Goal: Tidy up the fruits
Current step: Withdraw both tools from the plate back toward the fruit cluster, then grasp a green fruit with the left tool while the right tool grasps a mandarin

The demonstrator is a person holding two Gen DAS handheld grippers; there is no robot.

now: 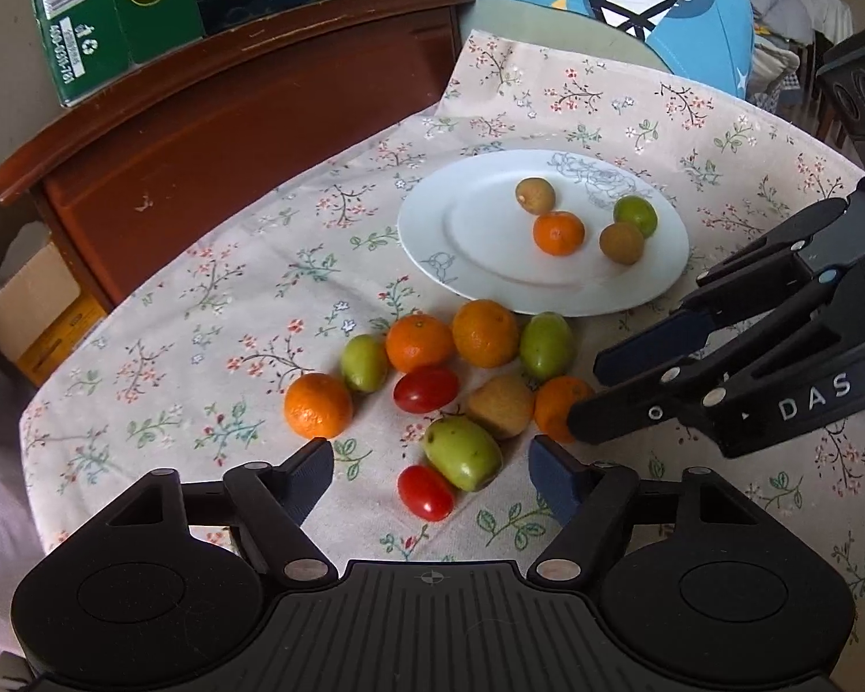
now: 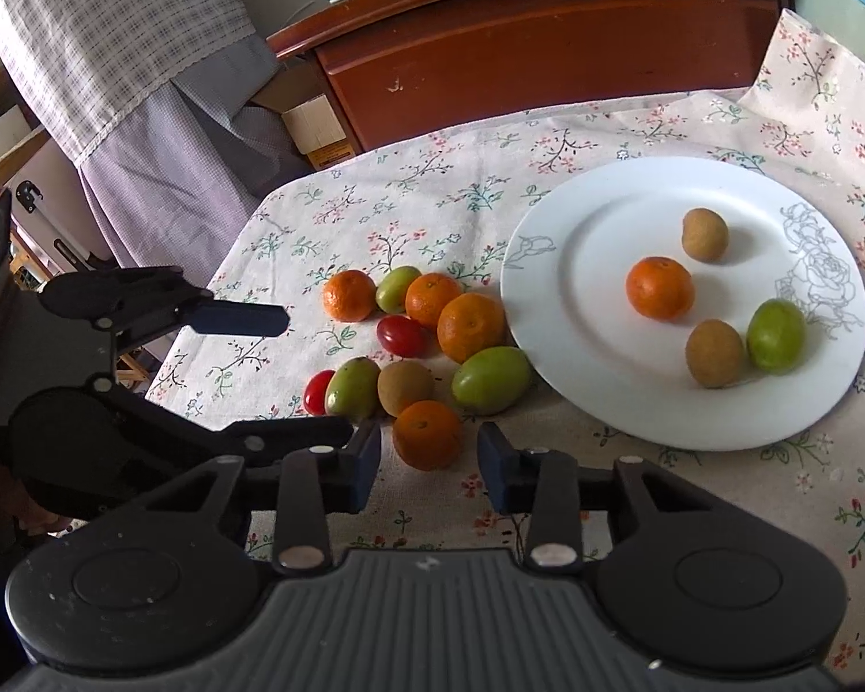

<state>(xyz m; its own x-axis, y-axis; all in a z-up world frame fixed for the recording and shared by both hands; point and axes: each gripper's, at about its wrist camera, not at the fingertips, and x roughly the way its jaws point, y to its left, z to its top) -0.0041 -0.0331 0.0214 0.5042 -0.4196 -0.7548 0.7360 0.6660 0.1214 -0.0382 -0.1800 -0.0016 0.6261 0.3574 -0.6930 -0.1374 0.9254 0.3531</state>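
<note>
- The right hand-held gripper [image 2: 429, 458] has its jaws spread either side of a mandarin [image 2: 427, 433]; pads don't look like they're touching it yet, so nothing's pinched.
- I'd guess that mandarin is light and firm-ish with a soft peel. Take it across its widest part and go gentle so it doesn't bruise or roll off.
- It's small, round, bright orange, dimpled, sitting on the bench just ahead of the fingertips, with a brown fruit [image 2: 405, 387] right behind.
- The left hand-held gripper [image 1: 432, 461] is spread wide, empty, a green fruit [image 1: 461, 452] and a cherry tomato [image 1: 425, 492] between its tips.
- The plate [image 2: 553, 346] is off to the right.
</note>
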